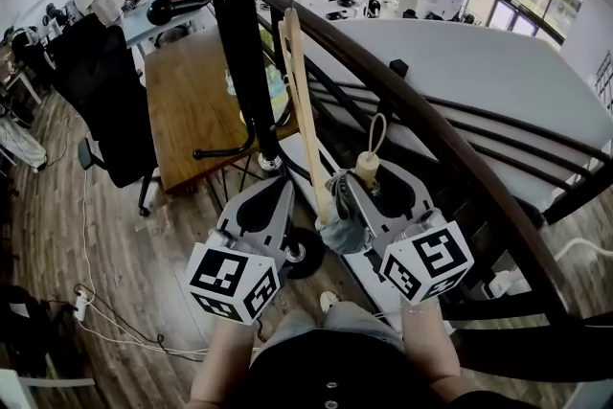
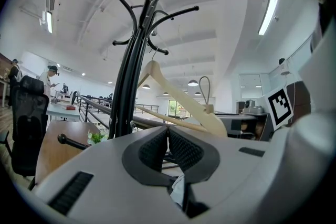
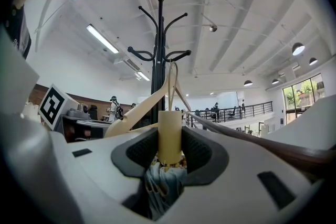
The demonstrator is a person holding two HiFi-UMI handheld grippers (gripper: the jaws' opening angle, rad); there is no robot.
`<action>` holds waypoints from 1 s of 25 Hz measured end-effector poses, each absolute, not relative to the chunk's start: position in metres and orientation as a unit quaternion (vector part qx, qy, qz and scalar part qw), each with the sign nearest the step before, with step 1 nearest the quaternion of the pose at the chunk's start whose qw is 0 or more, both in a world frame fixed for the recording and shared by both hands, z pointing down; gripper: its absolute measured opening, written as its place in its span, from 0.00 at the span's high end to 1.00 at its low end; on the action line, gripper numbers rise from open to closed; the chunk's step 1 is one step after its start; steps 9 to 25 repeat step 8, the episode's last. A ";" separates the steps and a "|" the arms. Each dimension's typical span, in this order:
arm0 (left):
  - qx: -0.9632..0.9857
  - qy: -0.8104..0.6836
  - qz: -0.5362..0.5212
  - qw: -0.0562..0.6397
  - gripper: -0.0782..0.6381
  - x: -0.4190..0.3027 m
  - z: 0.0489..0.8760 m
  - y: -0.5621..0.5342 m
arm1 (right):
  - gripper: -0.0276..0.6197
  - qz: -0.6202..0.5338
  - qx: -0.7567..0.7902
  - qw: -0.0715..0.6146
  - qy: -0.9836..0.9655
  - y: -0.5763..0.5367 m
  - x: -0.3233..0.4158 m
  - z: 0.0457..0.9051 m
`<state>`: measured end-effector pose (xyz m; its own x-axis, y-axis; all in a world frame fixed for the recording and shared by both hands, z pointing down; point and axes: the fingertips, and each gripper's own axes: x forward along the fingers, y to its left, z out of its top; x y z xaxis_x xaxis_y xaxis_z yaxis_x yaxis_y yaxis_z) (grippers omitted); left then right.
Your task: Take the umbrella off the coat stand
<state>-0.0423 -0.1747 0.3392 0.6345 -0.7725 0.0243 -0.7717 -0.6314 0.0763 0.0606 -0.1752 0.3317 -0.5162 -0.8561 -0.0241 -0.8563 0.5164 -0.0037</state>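
- Presently, umbrella (image 3: 169, 131): folded, blue fabric, cream handle with cord loop, at 5 o'clock of the coat stand (image 1: 239, 34) pole in the head view.
- Right hand-held gripper (image 1: 369, 179): clamped on the umbrella's handle.
- Left hand-held gripper (image 2: 168, 136): jaws clenched together, nothing between; at 9 o'clock of the right one.
- Wooden hanger (image 1: 305, 110): hangs down between both grippers.
- Counter (image 1: 187, 101): wooden, at 9 o'clock of the pole.

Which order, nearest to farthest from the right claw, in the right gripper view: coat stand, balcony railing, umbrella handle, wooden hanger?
1. The umbrella handle, clamped in the right claw itself.
2. The wooden hanger, just beyond, slanting left.
3. The coat stand, behind it, centre.
4. The balcony railing, far back at right.
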 end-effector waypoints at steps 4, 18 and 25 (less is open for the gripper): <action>0.904 -0.426 -0.004 0.044 0.87 -0.042 0.343 -0.174 | 0.73 0.003 -0.494 0.004 0.870 -0.176 0.061 0.333; 0.902 -0.429 0.002 0.043 0.87 -0.044 0.346 -0.173 | 0.73 0.001 -0.493 0.002 0.870 -0.175 0.060 0.332; 0.902 -0.429 0.002 0.043 0.87 -0.044 0.346 -0.173 | 0.73 0.001 -0.493 0.002 0.870 -0.175 0.060 0.332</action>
